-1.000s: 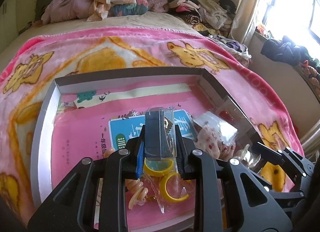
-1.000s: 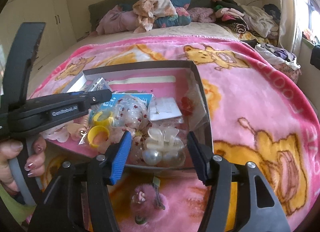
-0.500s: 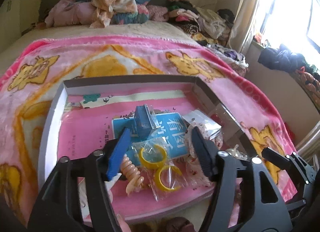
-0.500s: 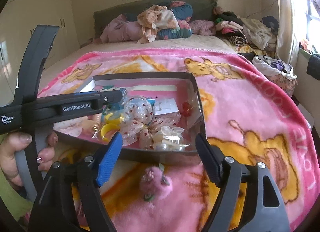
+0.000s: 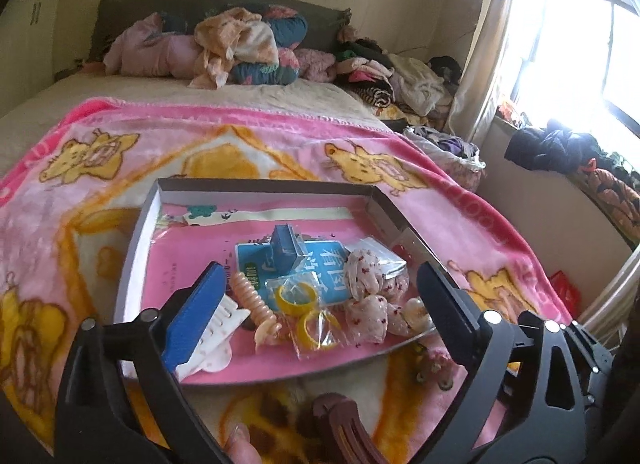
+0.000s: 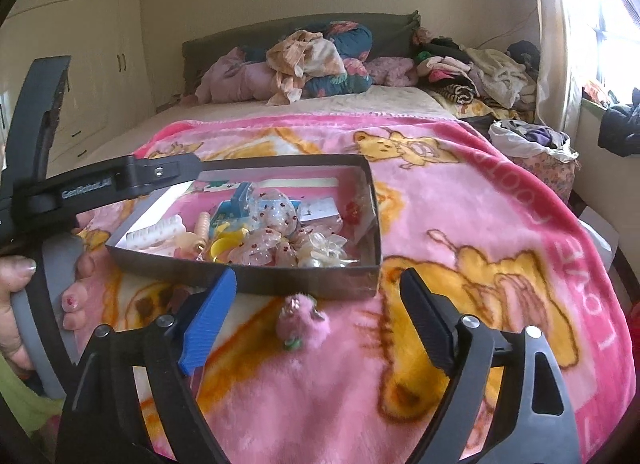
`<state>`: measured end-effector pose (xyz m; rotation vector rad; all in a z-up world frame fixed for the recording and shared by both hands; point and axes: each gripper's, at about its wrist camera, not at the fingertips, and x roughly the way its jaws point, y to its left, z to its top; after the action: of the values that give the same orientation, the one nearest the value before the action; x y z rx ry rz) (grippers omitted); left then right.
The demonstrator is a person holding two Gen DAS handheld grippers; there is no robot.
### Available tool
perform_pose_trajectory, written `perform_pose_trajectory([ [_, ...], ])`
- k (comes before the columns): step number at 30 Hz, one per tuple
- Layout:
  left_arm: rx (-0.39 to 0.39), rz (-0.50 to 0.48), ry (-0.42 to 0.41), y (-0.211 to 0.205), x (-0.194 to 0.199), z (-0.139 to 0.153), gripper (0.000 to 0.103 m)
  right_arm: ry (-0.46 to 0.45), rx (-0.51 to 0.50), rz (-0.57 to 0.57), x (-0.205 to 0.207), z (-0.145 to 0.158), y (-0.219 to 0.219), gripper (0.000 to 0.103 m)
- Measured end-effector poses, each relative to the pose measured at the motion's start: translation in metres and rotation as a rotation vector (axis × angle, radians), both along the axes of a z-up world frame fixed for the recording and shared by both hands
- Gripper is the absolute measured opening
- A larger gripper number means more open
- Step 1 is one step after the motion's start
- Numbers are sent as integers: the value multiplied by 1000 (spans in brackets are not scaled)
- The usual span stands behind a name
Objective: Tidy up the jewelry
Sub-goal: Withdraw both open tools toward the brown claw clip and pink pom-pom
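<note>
Right now both grippers, left [image 5: 316,296] & right [image 6: 316,312], are spread apart, holding nothing. Risk: pink fluffy clip [image 6: 301,314] at lower center, just outside box [image 6: 248,284], is soft & may slip from the fingers or snag blanket [image 6: 480,224]. Box at mid-frame holds yellow rings [image 5: 308,308], white claw clip [image 5: 212,328], spotted bows [image 5: 368,296], blue case [image 5: 286,244].

pink cartoon blanket [image 6: 460,224] on bed | clothes pile [image 5: 240,48] at headboard | bright window [image 5: 580,52] | wardrobe [image 6: 80,44]
</note>
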<state>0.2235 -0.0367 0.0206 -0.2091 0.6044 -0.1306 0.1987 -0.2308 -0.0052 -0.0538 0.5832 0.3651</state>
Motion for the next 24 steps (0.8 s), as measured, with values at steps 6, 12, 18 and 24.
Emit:
perform_pose_trajectory([
  [6,26,-7,-21,-2,-19,1,91,-8,6,-5,-12,0,-6,83],
  [12,51,-9,-24,-1,-34,-3,91,-8,9,-6,-21,-3,-11,83],
  [18,73,-28,-6,-4,-50,-13,91,4,8,-8,-25,-10,-16,83],
  [24,67,-74,36,-9,-62,-27,91,46,-21,16,-25,-25,-20,83],
])
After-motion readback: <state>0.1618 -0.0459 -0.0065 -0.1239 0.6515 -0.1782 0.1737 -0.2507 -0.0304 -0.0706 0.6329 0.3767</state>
